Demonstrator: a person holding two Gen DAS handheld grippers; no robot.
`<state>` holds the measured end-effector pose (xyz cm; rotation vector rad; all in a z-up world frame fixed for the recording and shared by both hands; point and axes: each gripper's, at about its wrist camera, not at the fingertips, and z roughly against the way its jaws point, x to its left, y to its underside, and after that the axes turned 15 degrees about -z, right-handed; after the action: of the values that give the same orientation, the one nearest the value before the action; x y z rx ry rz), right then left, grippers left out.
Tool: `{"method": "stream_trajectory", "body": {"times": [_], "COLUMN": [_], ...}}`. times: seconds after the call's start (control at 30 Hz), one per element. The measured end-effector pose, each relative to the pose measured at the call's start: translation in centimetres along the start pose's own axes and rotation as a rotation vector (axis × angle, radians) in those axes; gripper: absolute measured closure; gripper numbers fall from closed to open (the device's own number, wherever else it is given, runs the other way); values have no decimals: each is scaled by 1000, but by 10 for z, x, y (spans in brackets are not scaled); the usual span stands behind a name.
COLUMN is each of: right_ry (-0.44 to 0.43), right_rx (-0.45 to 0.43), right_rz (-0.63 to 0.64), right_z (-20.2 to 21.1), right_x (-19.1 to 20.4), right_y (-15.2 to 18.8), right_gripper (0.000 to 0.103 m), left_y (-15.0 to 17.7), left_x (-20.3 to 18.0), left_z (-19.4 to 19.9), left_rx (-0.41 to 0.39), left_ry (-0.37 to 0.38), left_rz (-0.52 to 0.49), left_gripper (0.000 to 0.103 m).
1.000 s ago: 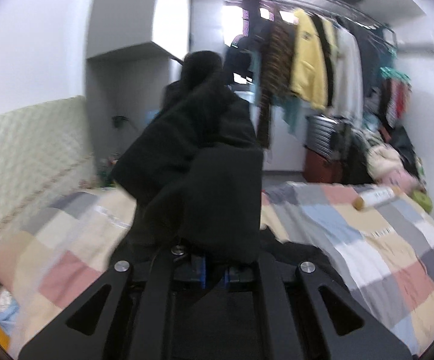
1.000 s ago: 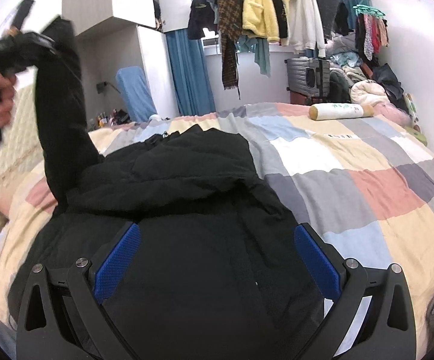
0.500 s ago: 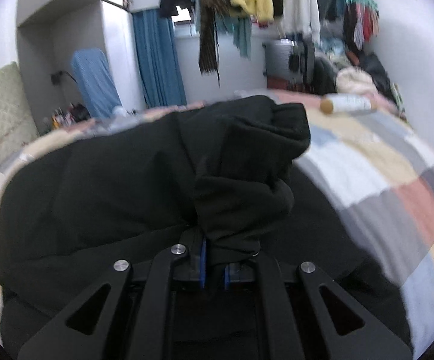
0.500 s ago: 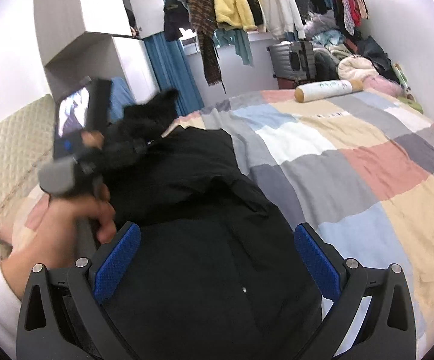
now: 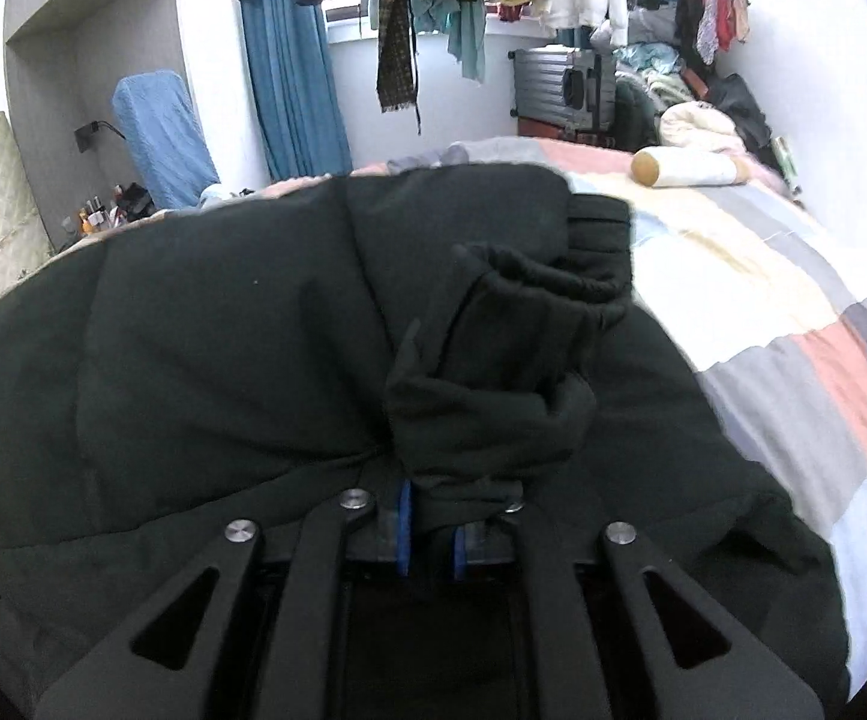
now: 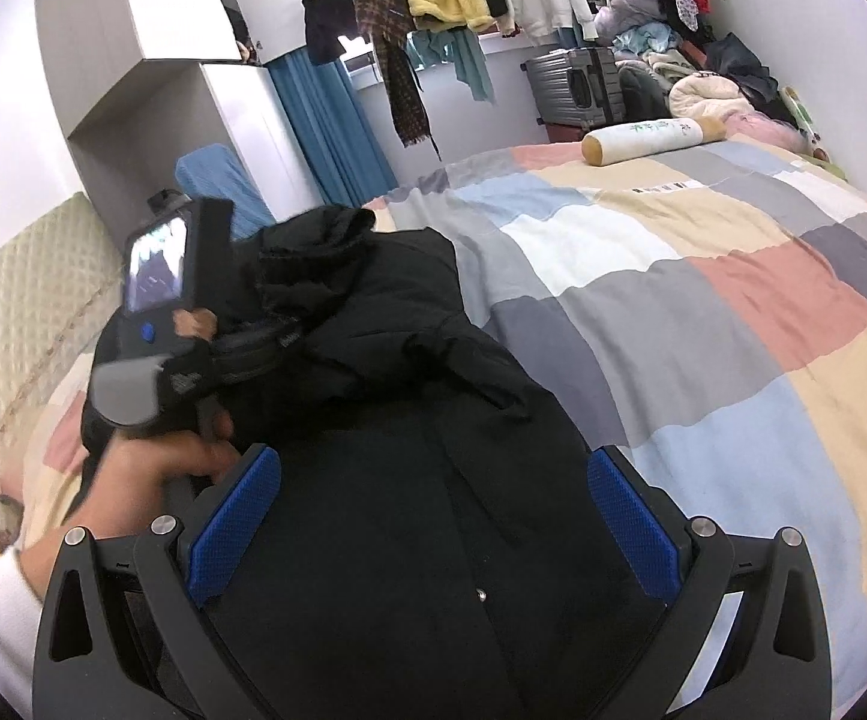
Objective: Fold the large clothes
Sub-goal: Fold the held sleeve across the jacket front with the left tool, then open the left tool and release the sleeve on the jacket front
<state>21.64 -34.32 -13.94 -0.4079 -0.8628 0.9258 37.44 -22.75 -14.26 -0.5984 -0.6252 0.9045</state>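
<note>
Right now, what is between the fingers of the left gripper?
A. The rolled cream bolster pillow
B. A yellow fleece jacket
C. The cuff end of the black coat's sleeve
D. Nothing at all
C. In the left wrist view the bunched sleeve of the black coat sits between the blue pads of the left gripper, whose jaws are just opening, while the bolster lies far off on the bed.

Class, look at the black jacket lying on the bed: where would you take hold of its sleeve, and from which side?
Grip the ribbed cuff of the sleeve, coming in along the sleeve's length from its bunched near end. The cuff is a thick, narrow band, lying raised on top of the black jacket, so fingers can close across it without catching the body beneath. The left gripper, jaws opening, has that sleeve between them.
</note>
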Motion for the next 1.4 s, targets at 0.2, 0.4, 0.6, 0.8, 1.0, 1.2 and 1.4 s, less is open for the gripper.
{"method": "stream_trajectory", "body": {"times": [0.2, 0.4, 0.6, 0.8, 1.0, 1.2, 1.4], "right_ry": [2, -23, -84, -127, -196, -212, -205], "right_rx": [-5, -11, -5, 35, 106, 139, 189], "right_rz": [24, 50, 61, 86, 74, 30, -98], "right_z": [2, 9, 16, 11, -5, -72, -148], "right_x": [5, 11, 25, 45, 65, 87, 86], "right_y": [3, 6, 9, 15, 2, -48, -89], "right_gripper": [0, 0, 0, 0, 0, 0, 0], "left_y": [3, 21, 74, 143, 180, 207, 203], "left_x": [12, 48, 117, 188, 214, 226, 220], "left_z": [30, 87, 135, 133, 92, 52, 32], "left_rx": [-18, -74, -59, 42, 111, 224, 250], "left_ry": [45, 29, -81, -163, -185, -186, -268], "left_rz": [61, 86, 124, 274, 301, 339, 310], "left_gripper": [28, 18, 18, 10, 2, 2, 2]}}
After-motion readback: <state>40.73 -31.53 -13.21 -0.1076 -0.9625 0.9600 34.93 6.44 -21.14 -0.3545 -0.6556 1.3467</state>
